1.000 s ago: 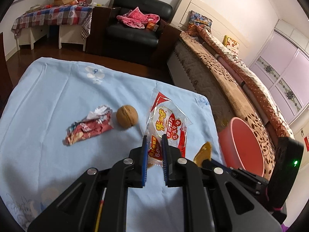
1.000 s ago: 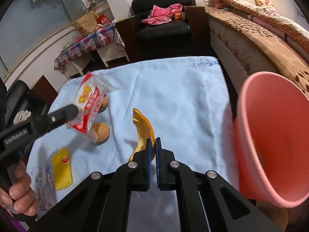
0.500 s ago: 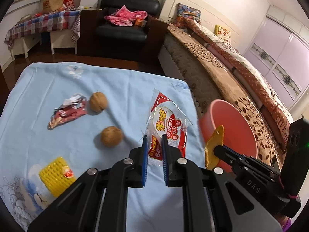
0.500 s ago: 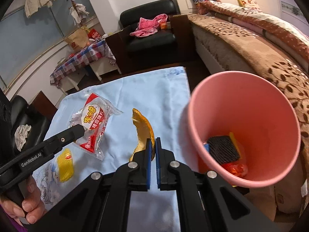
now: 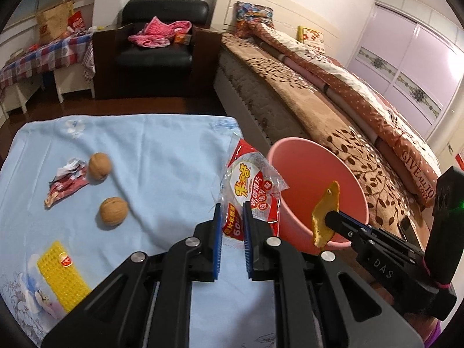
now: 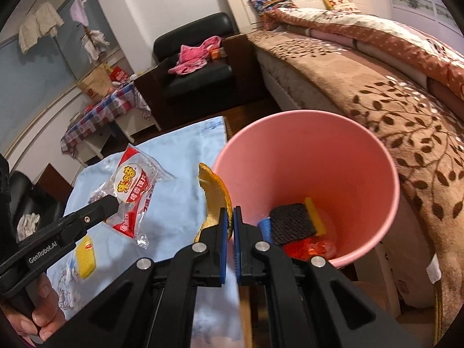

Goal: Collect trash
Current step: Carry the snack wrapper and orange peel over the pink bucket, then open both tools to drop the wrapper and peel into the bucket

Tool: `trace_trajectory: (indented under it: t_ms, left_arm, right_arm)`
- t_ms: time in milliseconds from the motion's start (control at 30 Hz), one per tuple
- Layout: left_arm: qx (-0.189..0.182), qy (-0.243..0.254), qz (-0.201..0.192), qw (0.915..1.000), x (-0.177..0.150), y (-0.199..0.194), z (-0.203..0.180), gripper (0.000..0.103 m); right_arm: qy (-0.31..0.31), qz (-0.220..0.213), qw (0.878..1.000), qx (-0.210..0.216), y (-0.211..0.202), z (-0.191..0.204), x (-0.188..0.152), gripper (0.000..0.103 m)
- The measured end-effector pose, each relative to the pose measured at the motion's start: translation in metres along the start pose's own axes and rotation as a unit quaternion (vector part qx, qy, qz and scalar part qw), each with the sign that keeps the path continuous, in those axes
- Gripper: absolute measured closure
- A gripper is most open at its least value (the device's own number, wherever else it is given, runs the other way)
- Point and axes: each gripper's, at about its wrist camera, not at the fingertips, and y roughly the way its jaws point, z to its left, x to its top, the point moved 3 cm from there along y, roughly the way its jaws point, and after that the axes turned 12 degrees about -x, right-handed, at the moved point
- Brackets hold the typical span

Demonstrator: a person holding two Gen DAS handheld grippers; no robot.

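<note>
Item 1: snack wrapper [image 5: 251,187], clear film w/ red-white print. Pinched by its lower end in the left gripper [image 5: 232,226], jaws only a little apart, closed on the film. Wrapper stands up above the tips, hanging over the right edge of the table [image 5: 162,150], just beside the bin rim. A sec ago it was carried over mid-cloth w/ the bin off to the side; now the bin is right next to it.

Item 2: orange peel [image 6: 216,200], curled strip. Clamped in the right gripper [image 6: 229,226], jaws fully shut on its lower part. Peel now at the near-left rim of the pink bin [image 6: 362,174]; a sec ago it was over the cloth, bin mouth not yet facing it. Bin interior now in full sight of the right cam.

Reading: both loads have been brought to the drop point; release looks like the next step. Peel seems closer to clearing the rim than the wrapper.

Bin contents: dark sponge w/ yellow backing [image 6: 293,221], red bits beneath, something blue at left.

Left on the blue cloth: two walnuts [image 5: 100,166] [image 5: 113,211], crumpled red wrapper [image 5: 66,187] near the left edge, yellow ridged packet [image 5: 62,271] at the near-left corner.

Beyond: bed [image 5: 348,101] alongside the bin, black armchair [image 5: 162,29] far end.
</note>
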Motion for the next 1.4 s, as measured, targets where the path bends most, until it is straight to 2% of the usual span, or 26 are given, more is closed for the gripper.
trace_trajectory:
  t_ms: [767,1400]
  left_arm:
    - [-0.023,0.053,0.031,0.9978,0.013,0.058,-0.063,0.091]
    - [-0.034,0.063,0.067,0.9952,0.008,0.101,-0.08,0.091]
  right_arm:
    - [0.041,-0.005,0.998,-0.041,0.013,-0.058,0.011,0.099]
    - [0.056,0.009,0.996,-0.065,0.029,-0.084,0.007,0.099]
